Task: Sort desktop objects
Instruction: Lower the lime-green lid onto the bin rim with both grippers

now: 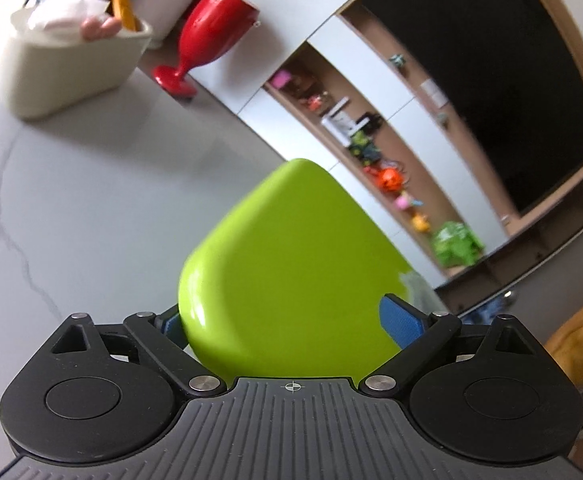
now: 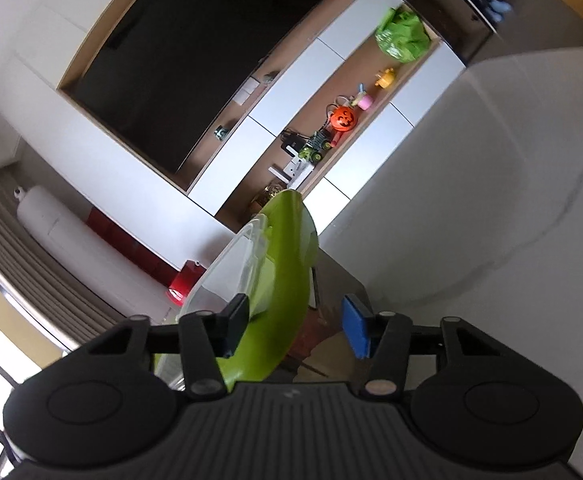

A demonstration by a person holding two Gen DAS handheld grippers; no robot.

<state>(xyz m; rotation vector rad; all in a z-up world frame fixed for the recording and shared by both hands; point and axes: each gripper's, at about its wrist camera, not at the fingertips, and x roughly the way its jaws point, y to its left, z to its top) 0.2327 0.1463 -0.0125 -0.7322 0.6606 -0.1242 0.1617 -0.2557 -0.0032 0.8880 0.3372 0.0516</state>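
The desk (image 1: 91, 208), a pale marble-veined top, lies beneath and beyond both tools and carries the sorting destination. The green box (image 1: 287, 268), a rounded lime-coloured container, is lifted clear of the desk: in the left view its smooth underside fills the centre, and in the right view it appears edge-on with a clear lid (image 2: 227, 264) on its far face. The cream bin (image 1: 71, 68) stands at the far corner of the desk, already stuffed with white paper and an orange item, which suggests it receives loose clutter. A red goblet (image 1: 199, 36) stands just beside the bin. The left tool (image 1: 287, 320) has its blue pads pressed to either side of the box, carrying it. The right tool (image 2: 297, 328) stands wide apart; only its dark pad (image 2: 233, 328) lies against the box, the blue one clear, probably steadying rather than gripping.
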